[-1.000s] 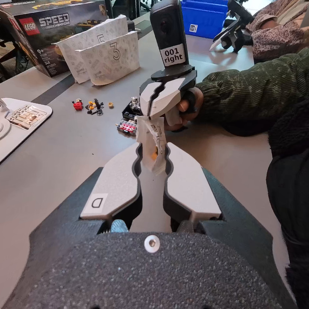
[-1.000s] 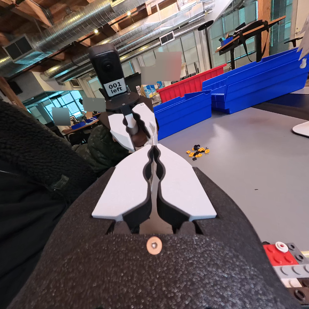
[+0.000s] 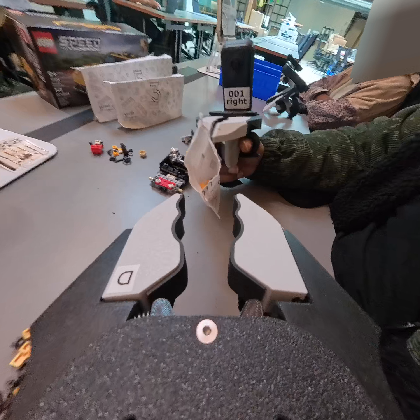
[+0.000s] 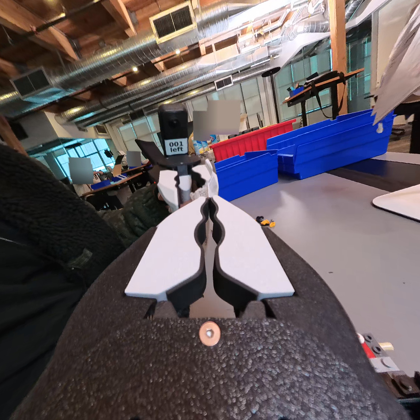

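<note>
- Left gripper [image 3: 208, 200]: jaws wide apart, gripping nothing, bare grey surface [image 3: 68, 216] visible between the two fingers.
- Right gripper [image 4: 210, 201]: jaws narrow, closed on the top edge of a small white paper bag [image 3: 203, 163], held up off the surface.
- Bag hanging slantwise below the right gripper, lower corner dipping into the gap of the left jaws, nearer the right-hand finger, touching neither finger as far as can be seen.
- Something orange [image 3: 203, 184] showing through an opening low on the bag.
- Just beyond the left fingertips: a half-built brick model [image 3: 169, 172], black and grey with a red plate, resting on the surface beside the bag.
- Farther left: a red piece [image 3: 96, 148] and a scatter of small black and yellow pieces [image 3: 118, 151].
- At the back: two larger white paper bags [image 3: 145, 100] leaning on a dark box [image 3: 75, 56].
- White tray [image 3: 48, 151] at the left edge.
- In the right wrist view: blue bins [image 4: 247, 175], well apart from both grippers.
</note>
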Motion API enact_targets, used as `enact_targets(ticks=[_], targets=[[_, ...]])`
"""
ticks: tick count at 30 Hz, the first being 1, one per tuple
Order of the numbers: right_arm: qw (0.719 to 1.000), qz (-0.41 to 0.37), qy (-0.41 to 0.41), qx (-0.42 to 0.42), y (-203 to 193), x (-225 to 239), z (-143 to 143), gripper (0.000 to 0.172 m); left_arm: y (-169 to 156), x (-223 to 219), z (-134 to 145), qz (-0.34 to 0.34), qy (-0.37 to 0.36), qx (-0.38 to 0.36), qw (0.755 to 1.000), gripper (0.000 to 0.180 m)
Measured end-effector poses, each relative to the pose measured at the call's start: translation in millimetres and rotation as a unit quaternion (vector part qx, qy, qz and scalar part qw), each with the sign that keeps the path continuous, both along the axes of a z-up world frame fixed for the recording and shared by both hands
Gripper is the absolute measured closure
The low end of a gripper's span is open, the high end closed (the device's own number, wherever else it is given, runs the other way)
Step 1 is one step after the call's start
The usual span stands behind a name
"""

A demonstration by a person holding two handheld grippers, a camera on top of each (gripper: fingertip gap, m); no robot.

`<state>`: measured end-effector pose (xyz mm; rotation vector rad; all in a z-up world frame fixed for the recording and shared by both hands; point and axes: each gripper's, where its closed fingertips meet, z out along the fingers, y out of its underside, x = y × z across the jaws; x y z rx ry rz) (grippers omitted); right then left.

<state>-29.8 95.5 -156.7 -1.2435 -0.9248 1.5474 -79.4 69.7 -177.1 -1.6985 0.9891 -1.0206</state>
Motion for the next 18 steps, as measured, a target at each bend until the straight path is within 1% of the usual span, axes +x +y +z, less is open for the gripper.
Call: enact_targets(ticks=[2, 3, 5, 8, 11, 13, 14, 15, 18], targets=[[1.000, -0.001, 0.008, -0.003, 0, 1, 3, 0.172, -1, 9, -6, -0.006, 0.009, -0.011, 1.000, 0.144], [1.000, 0.002, 0.013, -0.004, -1, 1, 4, 0.172, 2, 12, -11, 0.002, 0.020, -0.012, 1.000, 0.150], [1.000, 0.003, 0.018, -0.006, -1, 1, 6, 0.172, 6, 16, -17, 0.018, 0.036, -0.003, 0.999, 0.178], [1.000, -0.002, 0.012, -0.001, 1, 4, 6, 0.172, 6, 13, -7, 0.019, 0.035, 0.030, 0.999, 0.180], [0.999, -0.006, -0.030, 0.030, -1, 2, -2, 0.171, 3, 5, -4, 0.015, 0.053, 0.053, 0.997, 0.180], [0.996, -0.009, -0.073, 0.053, -2, -1, -10, 0.154, 1, 1, -6, 0.010, 0.064, 0.064, 0.996, 0.180], [0.994, -0.013, -0.092, 0.064, -3, -3, -14, 0.148, -1, 1, -7, 0.005, 0.067, 0.062, 0.996, 0.180], [0.992, -0.017, -0.104, 0.076, -3, -4, -16, 0.145, -2, 0, -9, 0.000, 0.071, 0.060, 0.996, 0.180], [0.988, -0.012, -0.115, 0.100, -9, -6, -18, 0.145, -3, 1, -17, -0.008, 0.088, 0.054, 0.995, 0.180]])
